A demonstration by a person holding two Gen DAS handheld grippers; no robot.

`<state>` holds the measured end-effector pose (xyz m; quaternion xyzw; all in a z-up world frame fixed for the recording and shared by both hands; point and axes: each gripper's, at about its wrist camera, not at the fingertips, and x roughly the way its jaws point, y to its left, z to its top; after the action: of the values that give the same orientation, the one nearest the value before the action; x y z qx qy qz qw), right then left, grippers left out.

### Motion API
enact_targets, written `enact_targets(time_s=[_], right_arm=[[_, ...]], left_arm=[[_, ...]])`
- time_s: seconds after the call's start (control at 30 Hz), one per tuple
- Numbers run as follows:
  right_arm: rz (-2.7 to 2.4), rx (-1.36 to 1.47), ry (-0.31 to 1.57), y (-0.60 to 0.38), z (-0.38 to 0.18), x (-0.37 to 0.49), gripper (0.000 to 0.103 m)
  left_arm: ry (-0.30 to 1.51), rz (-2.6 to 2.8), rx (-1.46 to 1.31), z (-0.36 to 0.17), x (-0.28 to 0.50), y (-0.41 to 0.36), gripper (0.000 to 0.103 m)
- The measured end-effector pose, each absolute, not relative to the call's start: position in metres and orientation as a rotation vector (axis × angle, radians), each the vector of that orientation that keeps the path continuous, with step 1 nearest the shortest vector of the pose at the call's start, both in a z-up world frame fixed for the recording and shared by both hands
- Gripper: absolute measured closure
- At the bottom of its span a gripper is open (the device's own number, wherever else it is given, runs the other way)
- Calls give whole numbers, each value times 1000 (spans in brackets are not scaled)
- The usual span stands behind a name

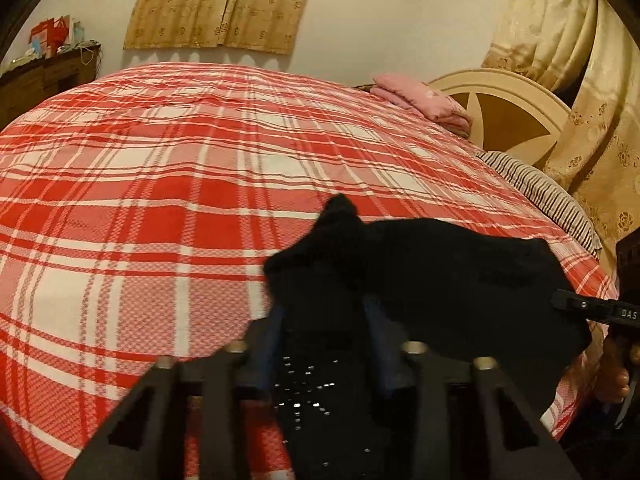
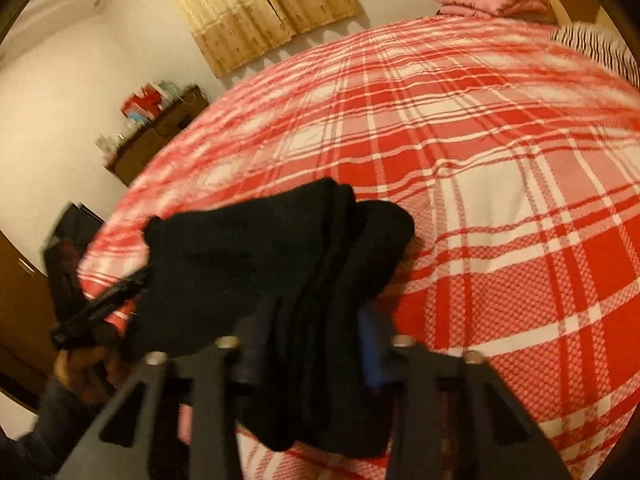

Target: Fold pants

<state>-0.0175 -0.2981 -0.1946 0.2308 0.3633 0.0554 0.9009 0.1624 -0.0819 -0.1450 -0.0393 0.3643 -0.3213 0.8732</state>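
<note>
Pants (image 1: 432,276) bunched black on the plaid bed (image 1: 160,184), toward its near edge, at six o'clock in both wrist views. Left gripper (image 1: 324,320) narrowed onto one bundle of cloth, right gripper (image 2: 316,320) pinched likewise on stacked layers. Judged mid-fold, both ends gripped. Next: lift together, keep the layers aligned, lay flat toward twelve o'clock without dragging the sheet.

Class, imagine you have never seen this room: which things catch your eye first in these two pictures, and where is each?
First, the red and white checked bedspread filling most of both views. Next, the black pants bunched near the bed's near edge, pinched by the left gripper and the right gripper. Then the pink folded cloth by the headboard.
</note>
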Motion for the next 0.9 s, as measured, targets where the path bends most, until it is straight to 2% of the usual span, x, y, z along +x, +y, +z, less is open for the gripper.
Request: enact_targets(time_s=[0.03, 0.07, 0.2, 0.53, 0.7, 0.9], right_arm=[[120, 484, 746, -298, -193, -18, 71], [124, 478, 736, -296, -190, -20, 72], [140, 437, 706, -280, -175, -21, 73], [261, 321, 656, -239, -121, 12, 74], [372, 275, 644, -201, -108, 71, 74], [512, 256, 644, -137, -113, 152, 74]], left_arm=[[766, -676, -101, -145, 163, -78, 75], [766, -681, -120, -144, 163, -75, 84], [743, -689, -145, -136, 159, -69, 90], [635, -654, -239, -91, 160, -24, 91], [585, -543, -230, -71, 175, 32, 91], [568, -341, -200, -73, 195, 100, 91]])
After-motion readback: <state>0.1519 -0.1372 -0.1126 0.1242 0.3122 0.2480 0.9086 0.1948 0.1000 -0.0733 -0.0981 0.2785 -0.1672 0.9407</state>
